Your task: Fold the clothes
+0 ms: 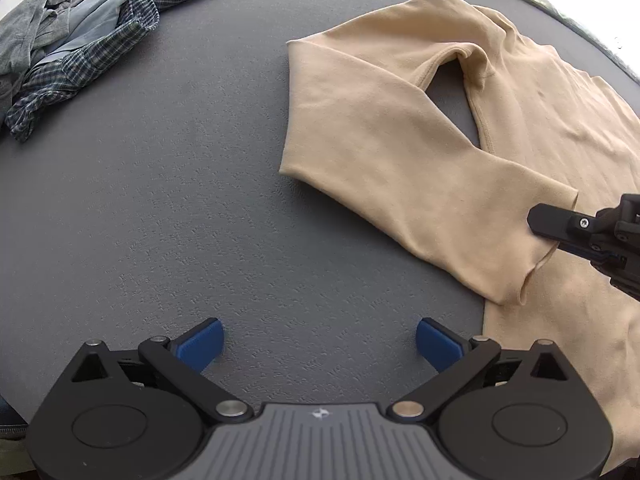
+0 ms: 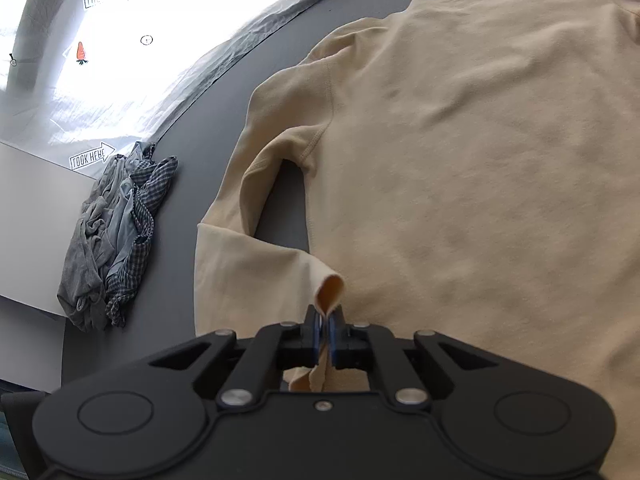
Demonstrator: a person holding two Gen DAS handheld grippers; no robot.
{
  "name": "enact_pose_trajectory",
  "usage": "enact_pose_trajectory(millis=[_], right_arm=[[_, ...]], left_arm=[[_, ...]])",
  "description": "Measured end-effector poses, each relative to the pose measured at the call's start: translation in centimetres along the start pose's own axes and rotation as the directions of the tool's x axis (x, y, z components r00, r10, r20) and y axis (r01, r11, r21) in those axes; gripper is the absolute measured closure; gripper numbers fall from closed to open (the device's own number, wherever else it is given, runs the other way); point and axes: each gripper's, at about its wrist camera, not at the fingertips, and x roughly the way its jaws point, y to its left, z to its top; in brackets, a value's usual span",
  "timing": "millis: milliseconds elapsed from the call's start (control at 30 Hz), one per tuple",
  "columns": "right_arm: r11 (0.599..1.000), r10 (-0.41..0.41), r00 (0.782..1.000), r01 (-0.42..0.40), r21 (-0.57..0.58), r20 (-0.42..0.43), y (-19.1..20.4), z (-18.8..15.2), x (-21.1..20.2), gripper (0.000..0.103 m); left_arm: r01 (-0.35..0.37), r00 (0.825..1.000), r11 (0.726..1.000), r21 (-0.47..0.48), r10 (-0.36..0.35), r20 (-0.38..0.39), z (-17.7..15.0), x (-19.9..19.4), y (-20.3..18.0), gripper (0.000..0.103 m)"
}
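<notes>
My right gripper (image 2: 327, 330) pinches the cuff (image 2: 329, 292) of the tan shirt (image 2: 460, 160). My left gripper (image 1: 319, 340) hangs wide open beside the shirt, over the grey table (image 1: 160, 200).

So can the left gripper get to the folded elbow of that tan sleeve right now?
Probably yes. The left gripper is open over bare grey table, nothing lies between it and the tan sleeve.
</notes>
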Motion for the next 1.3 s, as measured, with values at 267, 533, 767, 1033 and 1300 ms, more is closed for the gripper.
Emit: enact_pose_trajectory(millis=[267, 533, 767, 1033, 1300], right_arm=[[0.996, 0.001, 0.997, -0.008, 0.086, 0.075, -1.6, 1.2, -2.0, 0.101], [0.993, -0.018, 0.983, -0.004, 0.12, 0.18, -5.2, 3.8, -6.2, 0.101], [0.993, -0.002, 0.983, -0.019, 0.114, 0.183, -10.3, 7.6, -10.0, 0.101], [0.993, -0.019, 0.963, -0.013, 0.118, 0.269, -18.3, 11.7, -16.1, 0.101], [0.987, -0.097, 0.946, 0.05, 0.155, 0.31, -26.9, 14.2, -20.8, 0.101]], left_arm=[[-0.003, 1.0, 1.0, 0.025, 0.003, -0.005, 0.0, 0.0, -0.4, 0.0], [-0.02, 0.999, 1.0, 0.003, 0.02, -0.028, 0.4, -0.1, -1.0, 0.0], [-0.043, 0.999, 0.993, -0.107, 0.041, -0.026, 0.2, -1.7, -3.0, 0.0], [-0.097, 0.994, 0.988, -0.122, 0.102, 0.037, -2.0, -4.6, -11.1, 0.0], [-0.153, 0.988, 0.975, -0.162, 0.156, 0.007, -3.8, -3.3, -17.2, 0.0]])
